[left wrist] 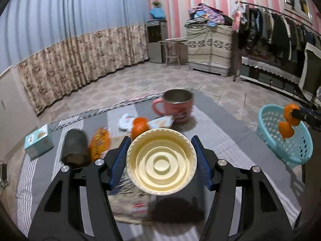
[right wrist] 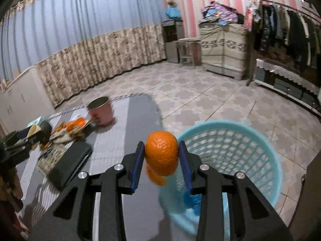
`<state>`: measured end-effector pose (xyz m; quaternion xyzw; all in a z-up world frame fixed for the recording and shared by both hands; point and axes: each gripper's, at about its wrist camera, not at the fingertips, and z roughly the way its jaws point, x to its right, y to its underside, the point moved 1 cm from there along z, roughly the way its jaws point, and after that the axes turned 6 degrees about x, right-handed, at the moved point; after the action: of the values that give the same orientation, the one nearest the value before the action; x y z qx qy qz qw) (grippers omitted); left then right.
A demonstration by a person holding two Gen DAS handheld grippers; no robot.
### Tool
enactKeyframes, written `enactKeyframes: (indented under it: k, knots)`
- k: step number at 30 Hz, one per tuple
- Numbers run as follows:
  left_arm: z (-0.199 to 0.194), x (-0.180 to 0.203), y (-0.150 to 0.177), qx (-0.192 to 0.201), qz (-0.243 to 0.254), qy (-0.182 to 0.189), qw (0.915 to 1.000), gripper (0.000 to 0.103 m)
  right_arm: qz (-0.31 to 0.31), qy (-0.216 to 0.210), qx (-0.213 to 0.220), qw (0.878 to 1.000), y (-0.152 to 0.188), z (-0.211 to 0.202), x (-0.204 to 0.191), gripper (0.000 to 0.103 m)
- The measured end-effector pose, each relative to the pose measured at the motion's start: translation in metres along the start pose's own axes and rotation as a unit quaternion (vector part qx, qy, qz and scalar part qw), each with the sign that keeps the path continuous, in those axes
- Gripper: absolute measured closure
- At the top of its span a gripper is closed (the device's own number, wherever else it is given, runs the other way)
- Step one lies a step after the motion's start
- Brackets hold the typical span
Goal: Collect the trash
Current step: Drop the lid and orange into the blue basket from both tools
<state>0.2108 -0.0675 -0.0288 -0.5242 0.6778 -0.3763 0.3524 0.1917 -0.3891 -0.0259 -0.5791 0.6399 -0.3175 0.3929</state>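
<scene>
Left wrist view, far left at nine o'clock: a small teal box (left wrist: 39, 141) sits at the tabletop (left wrist: 218, 120) edge, then a dark cylinder (left wrist: 75, 149) lying on its side, with an orange snack wrapper (left wrist: 100, 142) touching it. Dead centre, the left claw (left wrist: 161, 160) is clamped on a cream plastic lid (left wrist: 161, 161), blue pads pressing its rim at both sides, lifted above a crumpled wrapper (left wrist: 130, 200) on the grey striped cloth. Behind the lid at twelve o'clock there's an orange (left wrist: 139, 127), white tissue (left wrist: 125, 120), a flat packet (left wrist: 161, 121) and a pink mug (left wrist: 176, 106), so that far side is crowded. Out at three o'clock, the turquoise basket (left wrist: 289, 138), with orange peel (left wrist: 290, 118) hanging over it. Right wrist view: the right claw (right wrist: 161, 158) grips that peel (right wrist: 161, 155) firmly, poised just at the basket (right wrist: 240, 146) rim, basket at two o'clock; a black case (right wrist: 69, 164) lies at nine o'clock, well clear.
</scene>
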Motion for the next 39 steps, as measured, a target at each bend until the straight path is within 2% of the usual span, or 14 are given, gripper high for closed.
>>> enactKeyframes:
  k: [3, 8, 15, 24, 28, 29, 30, 34, 36, 39]
  knots:
    - [0.007, 0.025, -0.007, 0.002, 0.004, 0.008, 1.0, 0.043, 0.014, 0.021, 0.008, 1.0, -0.004, -0.003, 0.026, 0.068]
    - [0.021, 0.082, -0.017, 0.008, 0.0, 0.042, 0.9991, 0.043, 0.022, 0.067, 0.009, 0.997, -0.002, -0.003, 0.065, 0.068]
    - [0.043, 0.164, -0.024, 0.011, 0.02, 0.086, 0.996, 0.043, 0.029, 0.091, 0.015, 0.995, 0.0, -0.001, 0.09, 0.068]
    - [0.062, 0.238, -0.027, 0.008, 0.035, 0.132, 0.9907, 0.042, 0.056, 0.11, 0.019, 0.992, 0.0, -0.007, 0.118, 0.068]
    - [0.068, 0.254, -0.03, 0.007, 0.041, 0.146, 0.9884, 0.04, 0.074, 0.114, 0.018, 0.991, 0.003, -0.007, 0.127, 0.068]
    - [0.071, 0.258, -0.031, 0.003, 0.046, 0.147, 0.988, 0.028, 0.078, 0.113, 0.018, 0.99, 0.004, -0.007, 0.128, 0.068]
    - [0.072, 0.259, -0.032, 0.001, 0.05, 0.144, 0.9882, 0.02, 0.081, 0.112, 0.018, 0.99, 0.004, -0.006, 0.13, 0.068]
    - [0.069, 0.255, -0.041, 0.014, 0.049, 0.131, 0.9901, 0.016, 0.078, 0.112, 0.012, 0.991, 0.005, -0.001, 0.13, 0.068]
    - [0.066, 0.246, -0.043, 0.02, 0.042, 0.122, 0.9914, 0.011, 0.075, 0.111, 0.009, 0.991, 0.007, 0.002, 0.126, 0.068]
    - [0.058, 0.227, -0.043, 0.03, 0.038, 0.103, 0.9935, 0.008, 0.064, 0.105, 0.004, 0.992, 0.008, 0.008, 0.115, 0.068]
